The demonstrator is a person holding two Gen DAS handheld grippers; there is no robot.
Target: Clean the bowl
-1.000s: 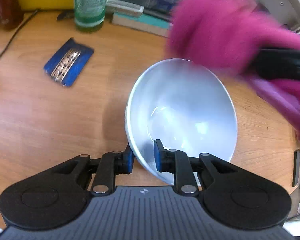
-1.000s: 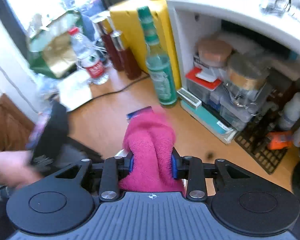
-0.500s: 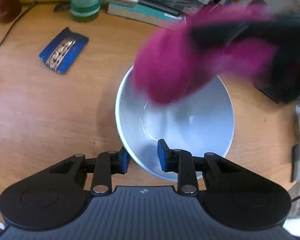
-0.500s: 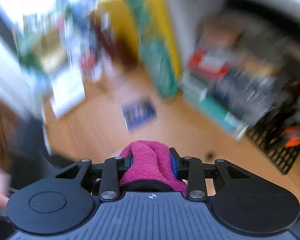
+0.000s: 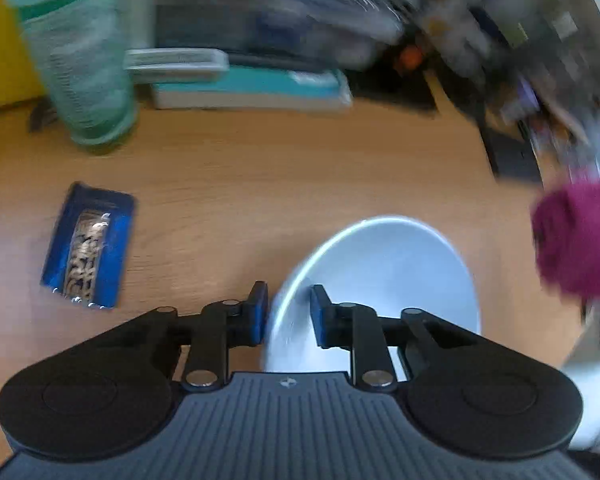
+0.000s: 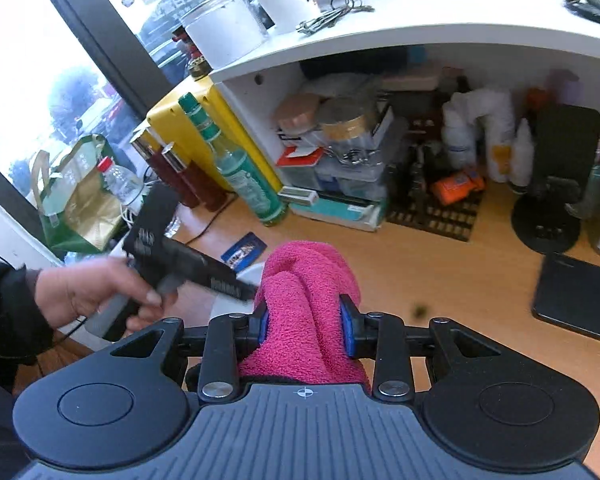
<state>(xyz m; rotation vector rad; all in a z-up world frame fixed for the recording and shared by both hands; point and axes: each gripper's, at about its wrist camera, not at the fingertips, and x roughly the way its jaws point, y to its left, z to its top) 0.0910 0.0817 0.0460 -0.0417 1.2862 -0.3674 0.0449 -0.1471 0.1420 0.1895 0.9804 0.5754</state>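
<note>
A pale blue-white bowl (image 5: 384, 276) sits on the wooden desk, blurred by motion in the left wrist view. My left gripper (image 5: 288, 312) is shut on the bowl's near rim, one pad outside and one inside. The pink cloth (image 5: 576, 240) hangs off to the right of the bowl, outside it. In the right wrist view my right gripper (image 6: 304, 324) is shut on that pink cloth (image 6: 304, 300), which bulges up between the fingers. A sliver of the bowl (image 6: 252, 270) shows behind the cloth. A person's hand (image 6: 96, 292) holds the left gripper's handle at the left.
A blue snack packet (image 5: 86, 246) lies on the desk left of the bowl. A green bottle (image 5: 80, 68) and a teal box (image 5: 248, 88) stand behind. The white shelf (image 6: 420, 20) covers crowded jars and bottles. A black pad (image 6: 576, 296) lies at the right.
The pink cloth has come out of the bowl and swung off to its right. My left gripper has shifted along the bowl's rim, and its view has swung toward the shelf.
</note>
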